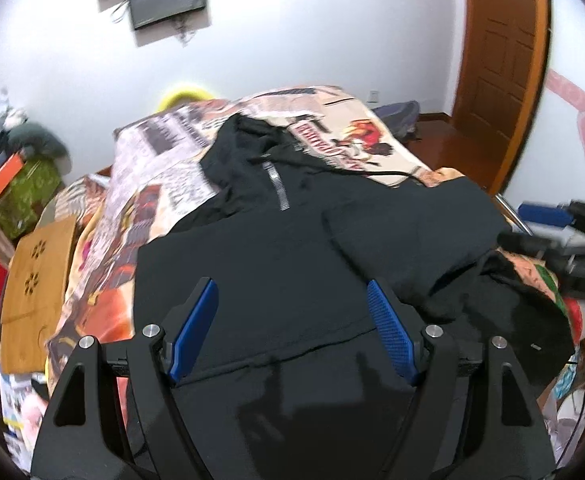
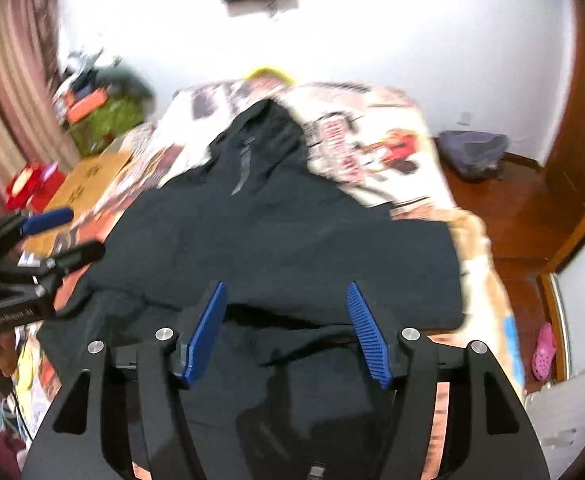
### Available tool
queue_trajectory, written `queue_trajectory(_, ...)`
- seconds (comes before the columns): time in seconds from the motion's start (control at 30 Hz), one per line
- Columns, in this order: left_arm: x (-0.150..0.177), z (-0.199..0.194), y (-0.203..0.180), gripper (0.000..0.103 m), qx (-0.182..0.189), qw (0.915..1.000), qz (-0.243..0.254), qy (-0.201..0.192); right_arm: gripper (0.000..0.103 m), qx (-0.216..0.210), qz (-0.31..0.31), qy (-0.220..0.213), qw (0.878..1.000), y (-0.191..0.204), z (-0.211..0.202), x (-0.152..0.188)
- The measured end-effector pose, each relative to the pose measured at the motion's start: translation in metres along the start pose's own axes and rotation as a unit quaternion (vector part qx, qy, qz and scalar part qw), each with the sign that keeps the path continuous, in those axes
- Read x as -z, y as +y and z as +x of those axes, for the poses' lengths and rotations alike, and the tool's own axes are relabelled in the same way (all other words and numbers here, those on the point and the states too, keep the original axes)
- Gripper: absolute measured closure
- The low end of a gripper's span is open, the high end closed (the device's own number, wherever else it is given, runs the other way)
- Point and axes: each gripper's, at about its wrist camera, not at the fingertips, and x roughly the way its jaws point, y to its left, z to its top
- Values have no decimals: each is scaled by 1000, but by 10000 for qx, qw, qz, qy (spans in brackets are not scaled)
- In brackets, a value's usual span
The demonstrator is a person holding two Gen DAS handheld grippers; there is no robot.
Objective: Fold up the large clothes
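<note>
A black hoodie (image 1: 276, 248) lies spread on a bed under a printed blanket (image 1: 164, 184), hood at the far end, short grey zipper (image 1: 278, 188) facing up. One sleeve (image 1: 396, 236) is laid over the body on the right. My left gripper (image 1: 291, 284) hovers over the hoodie's lower body, open, with nothing between its blue pads (image 1: 196, 328). In the right wrist view, my right gripper (image 2: 288, 285) stands open above a bunched fold of the hoodie (image 2: 276, 240), pads not pressing cloth. Each gripper shows in the other's view: the right gripper (image 1: 540, 226) and the left gripper (image 2: 64, 236).
A bamboo lap table (image 1: 36, 276) leans at the bed's left side, beyond it a green box (image 1: 24, 192) with clutter. A wooden door (image 1: 500, 60) stands far right. A dark bag (image 2: 472, 152) and a pink shoe (image 2: 544, 350) lie on the wooden floor.
</note>
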Motion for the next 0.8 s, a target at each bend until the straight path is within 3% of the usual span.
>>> queue_trajectory(0.27, -23, 30, -72, 26, 319, 9962, 814, 44, 43, 588, 646, -188, 9960, -65, -15, 7)
queue_trajectory(0.53, -7, 82, -127, 26, 524, 9841, 1606, 543, 43, 600, 1077, 298, 9919, -94, 18, 31)
queue_trajectory(0.67, -5, 111, -138, 27, 375, 9825, 1689, 685, 43, 568, 1022, 556, 9916, -96, 32, 47)
queue_trajectory(0.8, -18, 125, -136, 59, 572, 9857, 1389, 769, 43, 516, 908, 683, 9922, -92, 43, 55)
